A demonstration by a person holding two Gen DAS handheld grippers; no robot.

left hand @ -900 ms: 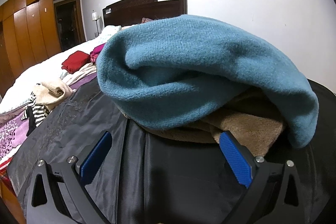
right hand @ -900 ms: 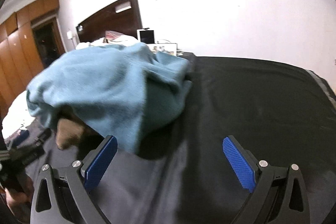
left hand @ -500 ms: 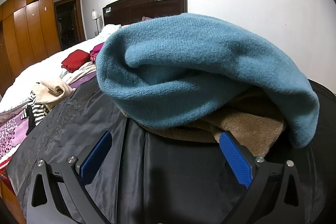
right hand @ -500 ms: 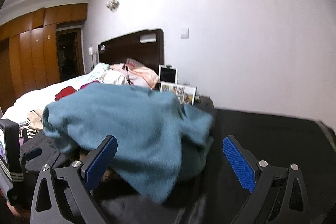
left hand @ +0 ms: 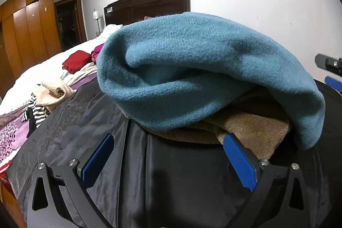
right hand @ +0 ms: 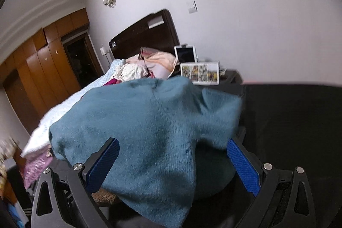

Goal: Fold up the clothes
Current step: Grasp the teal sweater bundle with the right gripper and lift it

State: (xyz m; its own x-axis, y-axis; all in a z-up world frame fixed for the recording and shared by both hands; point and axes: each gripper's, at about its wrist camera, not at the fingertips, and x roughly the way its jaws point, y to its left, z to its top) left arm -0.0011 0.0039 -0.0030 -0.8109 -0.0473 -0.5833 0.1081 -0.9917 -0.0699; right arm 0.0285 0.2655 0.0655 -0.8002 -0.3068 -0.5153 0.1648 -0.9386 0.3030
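Blue ribbed pads line both fingers of the left gripper [left hand: 168, 155], whose jaws stand wide apart and hold nothing; between them lies only the dark grey satin cloth [left hand: 89, 121] that covers the near end of the bed. Just beyond the fingertips sits the teal knitted sweater [left hand: 192, 69], bunched in a rounded heap on top of a tan fleecy garment [left hand: 252, 129], whose edge shows just past the right-hand pad. At the right edge of this view the tip of the right gripper [left hand: 329, 72] shows, apart from the sweater.

The right gripper [right hand: 171, 164] is likewise spread wide and grips nothing. In its view the teal sweater [right hand: 149, 127] fills the space between and past the pads, with a corner of the tan garment [right hand: 104, 196] showing under it near the left pad; whether the pads touch the knit cannot be told.

Farther left on the bed lie a cream knitted garment [left hand: 53, 91], a black-and-white striped garment [left hand: 37, 113] and a folded red garment [left hand: 75, 61]. At the far end stands a dark wooden headboard [left hand: 147, 3], with a brown wooden wardrobe [left hand: 32, 27] along the left wall.
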